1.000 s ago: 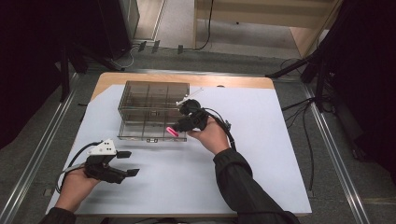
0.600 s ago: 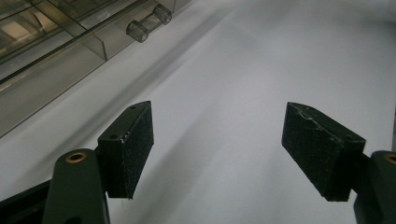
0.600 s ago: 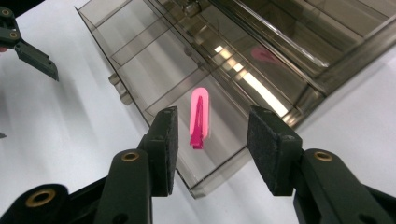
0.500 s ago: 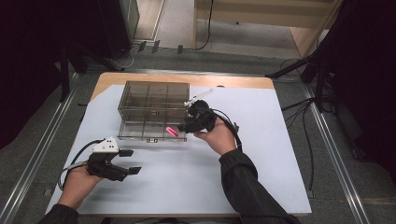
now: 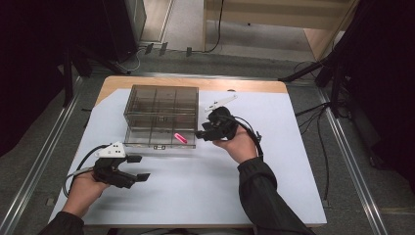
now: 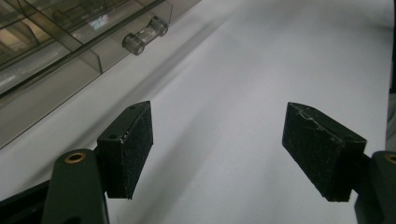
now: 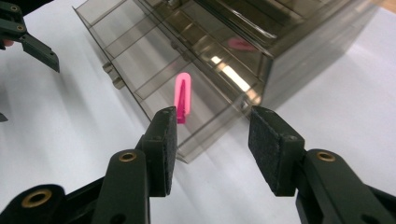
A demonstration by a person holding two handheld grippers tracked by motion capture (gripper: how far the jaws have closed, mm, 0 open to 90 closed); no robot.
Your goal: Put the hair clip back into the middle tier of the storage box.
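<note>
A smoky clear drawer box (image 5: 161,105) stands on the white sheet with its bottom drawer (image 7: 140,60) pulled out. A small pink clip-like piece (image 5: 180,138) (image 7: 182,98) lies loose in the drawer's right front compartment. My right gripper (image 5: 199,133) (image 7: 212,149) hovers just right of the drawer's front corner. Its jaws have just been opening and nothing is between them. My left gripper (image 5: 139,167) (image 6: 224,149) rests low at the front left, open and empty, pointing across the sheet below the drawer handle (image 6: 144,35).
A white flat part (image 5: 220,102) lies on the sheet behind the right hand. The white sheet (image 5: 195,191) covers the wooden table, with bare room in front and to the right. The left gripper's fingers (image 7: 28,39) show in the right gripper view's far corner.
The right gripper has let go of the pink piece, which stays in the drawer, and has drawn back to the right with wider jaws. The left hand has stayed put.
</note>
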